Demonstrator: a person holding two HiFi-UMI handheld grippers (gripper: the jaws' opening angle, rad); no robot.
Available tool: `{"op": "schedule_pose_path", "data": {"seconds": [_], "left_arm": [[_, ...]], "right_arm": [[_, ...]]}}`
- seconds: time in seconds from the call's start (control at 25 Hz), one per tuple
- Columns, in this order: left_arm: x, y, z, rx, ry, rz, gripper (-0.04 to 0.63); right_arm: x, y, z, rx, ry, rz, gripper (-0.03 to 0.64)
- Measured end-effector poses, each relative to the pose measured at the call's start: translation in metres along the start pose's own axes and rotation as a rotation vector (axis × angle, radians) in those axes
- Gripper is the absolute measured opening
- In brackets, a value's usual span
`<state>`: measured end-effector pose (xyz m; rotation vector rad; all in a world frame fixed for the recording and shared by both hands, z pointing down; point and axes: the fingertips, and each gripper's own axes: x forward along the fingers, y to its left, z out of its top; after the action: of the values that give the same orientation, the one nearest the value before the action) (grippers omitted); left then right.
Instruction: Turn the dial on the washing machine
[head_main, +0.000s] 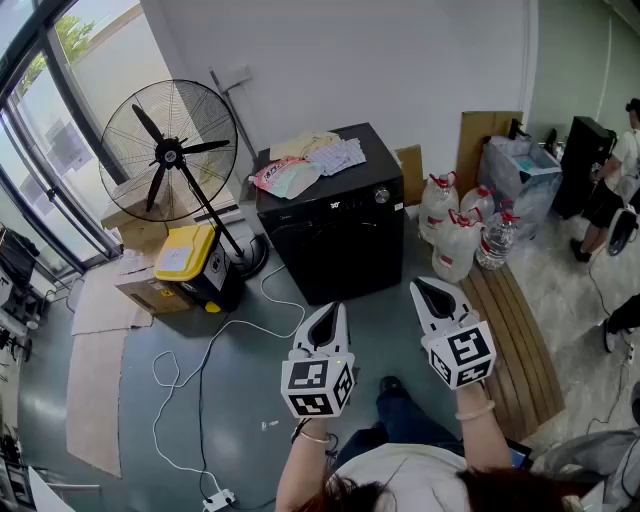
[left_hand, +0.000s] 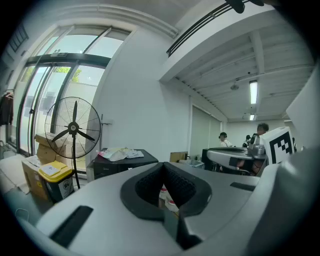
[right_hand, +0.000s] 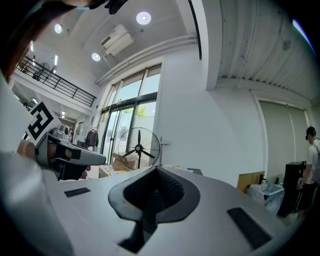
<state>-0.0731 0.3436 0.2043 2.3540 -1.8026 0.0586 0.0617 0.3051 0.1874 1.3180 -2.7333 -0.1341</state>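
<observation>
Dial (head_main: 381, 195) sits at the top right of the black washing machine (head_main: 335, 245) front, by the wall. Left gripper (head_main: 328, 312) and right gripper (head_main: 428, 288) both have jaws pressed together, nothing held, hovering side by side well short of the machine.

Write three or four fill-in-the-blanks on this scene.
1. In the head view, the dial sits at the upper ___ of the washer front.
2. ___ lie on the washer's top.
3. The fan stands ___ of the washer.
4. The left gripper and right gripper are both ___.
Answers: right; clothes; left; shut.
</observation>
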Motion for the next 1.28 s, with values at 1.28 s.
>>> {"op": "schedule_pose_path", "data": {"seconds": [1.28], "left_arm": [[0.213, 0.028, 0.012, 0.001, 0.066, -0.019, 0.017]], "right_arm": [[0.146, -0.132, -0.032, 0.008, 0.028, 0.012, 0.026]]}}
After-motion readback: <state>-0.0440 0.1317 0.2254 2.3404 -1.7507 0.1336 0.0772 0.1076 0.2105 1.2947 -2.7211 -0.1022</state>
